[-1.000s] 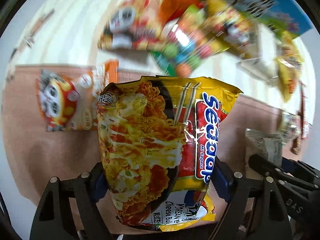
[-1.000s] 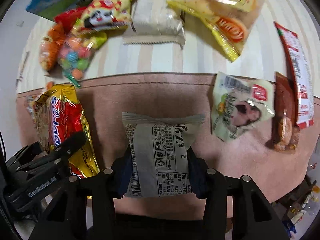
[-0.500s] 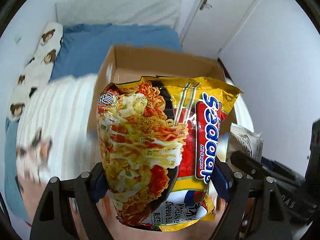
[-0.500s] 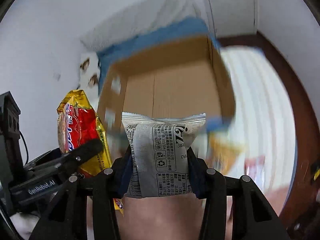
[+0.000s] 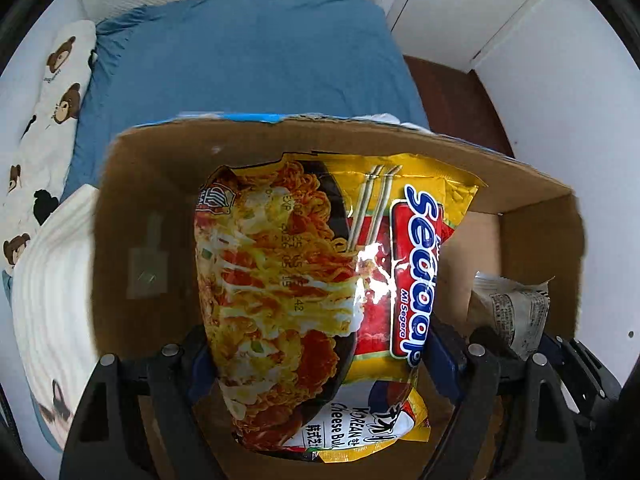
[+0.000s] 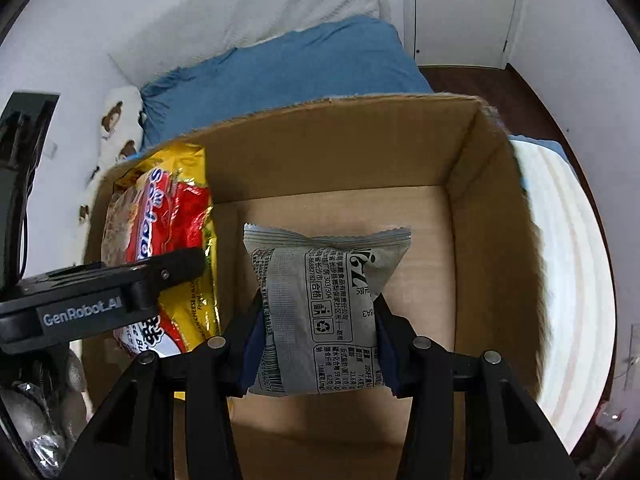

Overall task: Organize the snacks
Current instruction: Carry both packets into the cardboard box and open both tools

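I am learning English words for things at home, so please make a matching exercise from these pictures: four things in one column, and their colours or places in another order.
Things:
1. noodle packet
2. grey snack bag
3. cardboard box
4. bed sheet

Descriptions:
A. blue, behind the box
B. brown, open at the top
C. yellow and red, held in the left tool
D. printed with black text, held in the right tool

Pairs: 1-C, 2-D, 3-B, 4-A
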`<state>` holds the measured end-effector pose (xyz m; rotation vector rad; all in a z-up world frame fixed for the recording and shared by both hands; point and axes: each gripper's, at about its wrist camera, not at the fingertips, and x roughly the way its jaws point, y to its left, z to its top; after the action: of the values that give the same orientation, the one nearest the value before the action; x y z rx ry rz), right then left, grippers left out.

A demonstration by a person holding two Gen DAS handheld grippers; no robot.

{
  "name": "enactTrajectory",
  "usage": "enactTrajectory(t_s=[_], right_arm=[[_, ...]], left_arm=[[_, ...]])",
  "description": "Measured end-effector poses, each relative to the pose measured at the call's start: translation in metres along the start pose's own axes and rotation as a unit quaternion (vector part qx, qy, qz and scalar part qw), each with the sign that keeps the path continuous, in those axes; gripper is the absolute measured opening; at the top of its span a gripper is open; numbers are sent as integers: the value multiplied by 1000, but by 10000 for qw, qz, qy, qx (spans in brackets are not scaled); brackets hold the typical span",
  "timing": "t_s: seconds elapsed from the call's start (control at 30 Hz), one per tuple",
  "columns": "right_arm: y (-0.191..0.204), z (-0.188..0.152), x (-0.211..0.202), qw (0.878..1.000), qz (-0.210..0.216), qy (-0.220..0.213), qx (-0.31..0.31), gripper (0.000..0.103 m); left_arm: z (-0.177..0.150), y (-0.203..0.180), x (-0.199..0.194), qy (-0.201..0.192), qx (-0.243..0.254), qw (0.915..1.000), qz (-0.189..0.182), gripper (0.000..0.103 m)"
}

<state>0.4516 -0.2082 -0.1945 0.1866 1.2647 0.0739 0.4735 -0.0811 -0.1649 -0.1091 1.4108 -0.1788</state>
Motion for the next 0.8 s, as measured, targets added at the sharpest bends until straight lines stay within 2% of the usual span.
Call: enactTrajectory(t_s=[0.17,0.2,0.23,0.27,0.3,0.57,0.7,0.73,0.8], right_arm=[[7,21,38,9998,-7,208,-65,51],[8,23,46,9997,-45,235,-109,55],[8,23,52,9996,-64,246,-146,61],[7,25,57,9995,-64,261,-158,78],[6,25,60,9994,-42,300,-174,92],[0,27,55,9993,-48,318,-206,97],[6,23,19,9995,-26,167,-250,97],[21,24,22,9996,-24,110,-268,97],[22,14,2,9995,-42,-29,-313,98]], left_arm=[[4,-5,18,271,135,9995,100,84],[2,-6,19,309,128,9994,82,84],[4,-8,20,301,116,9994,94,85],[5,-8,21,289,100,9995,113,89],[5,-9,20,277,90,9995,97,93],[-10,-3,-9,24,51,10000,-56,93],[-28,10,-41,-423,1,9991,-34,93],[-36,10,-54,-596,18,9982,-50,93],[-53,12,-77,-834,41,9965,-57,93]])
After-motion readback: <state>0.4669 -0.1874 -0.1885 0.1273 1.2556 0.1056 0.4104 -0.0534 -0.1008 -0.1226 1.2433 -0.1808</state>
